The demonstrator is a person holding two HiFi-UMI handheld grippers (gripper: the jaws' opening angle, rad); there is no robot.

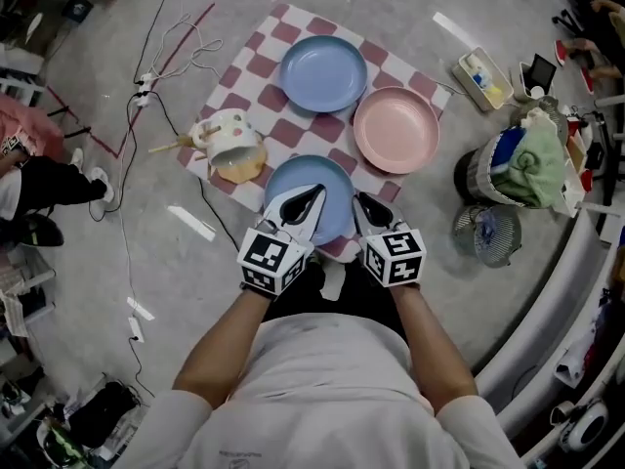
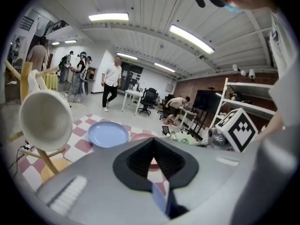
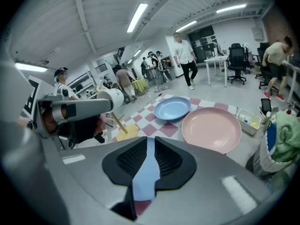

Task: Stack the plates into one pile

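Right between both sets of jaws: the near blue plate (image 1: 308, 174), pinched at its near rim by the left gripper (image 1: 311, 198) and the right gripper (image 1: 363, 205), both clamped on it. Can't tell if it's off the checked mat (image 1: 293, 130) yet. Risk as I read it: two thin edge grips on the same side, so the far edge could sag or the rim could slide out of the pads. Hands rising unevenly would twist it. Just left of the left jaws, a white pot (image 1: 229, 133) lies on its side, mouth looks empty, wooden stick (image 1: 171, 146) poking out beside it. A wide swing would clip it. Ahead-right of the right jaws is the pink plate (image 1: 395, 130), nothing on it. Straight ahead beyond is the far blue plate (image 1: 322, 73), also bare; their rims meet or nearly. Well right of the jaws, off the mat: a basket (image 1: 474, 179) stuffed with green and blue cloth, then a small tray (image 1: 461, 67) of bits I can't identify.
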